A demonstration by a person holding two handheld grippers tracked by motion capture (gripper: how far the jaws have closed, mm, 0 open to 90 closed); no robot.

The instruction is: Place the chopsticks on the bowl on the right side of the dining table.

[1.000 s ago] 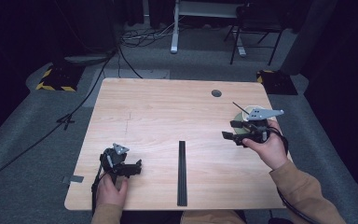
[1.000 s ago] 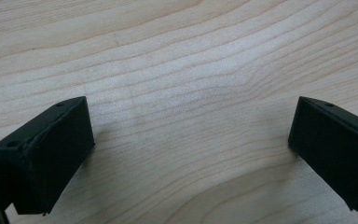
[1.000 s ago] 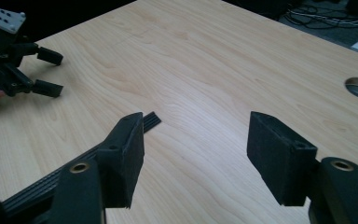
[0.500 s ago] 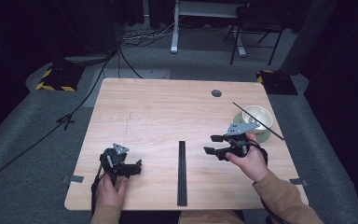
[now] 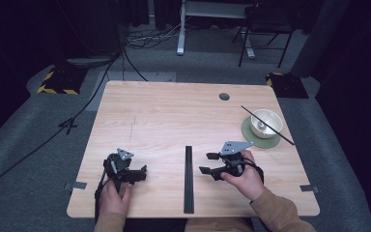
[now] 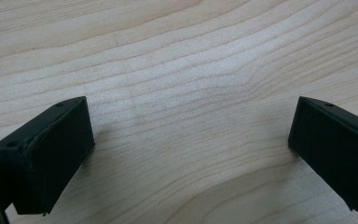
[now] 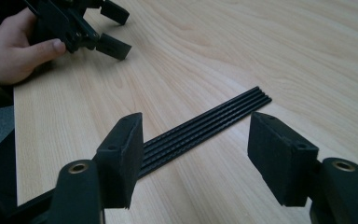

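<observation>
A bundle of several thin black sticks [image 5: 189, 179] lies lengthwise at the table's near middle. My right gripper [image 5: 205, 163] hovers just right of it, pointing left at it. In the right gripper view the sticks [image 7: 205, 123] lie on the wood ahead of my right gripper [image 7: 198, 135]. Its jaws are open, have just been opening, and nothing is between them. A white bowl [image 5: 265, 122] sits on a green saucer [image 5: 251, 136] at the right, with one black stick [image 5: 282, 137] resting across it. My left gripper [image 5: 142, 173] rests at the near left, open over bare wood [image 6: 191, 140].
The wooden table [image 5: 174, 116] has a round cable hole [image 5: 224, 96] at the far right. Beyond the sticks, the right gripper view takes in the left gripper [image 7: 116, 31] and the hand [image 7: 9, 46] holding it. Cables and chair legs stand on the floor beyond the table.
My right gripper has moved from over the bowl leftward, nearer and lower, to beside the stick bundle. The bowl with its stick now stands uncovered. The left gripper has not moved.
</observation>
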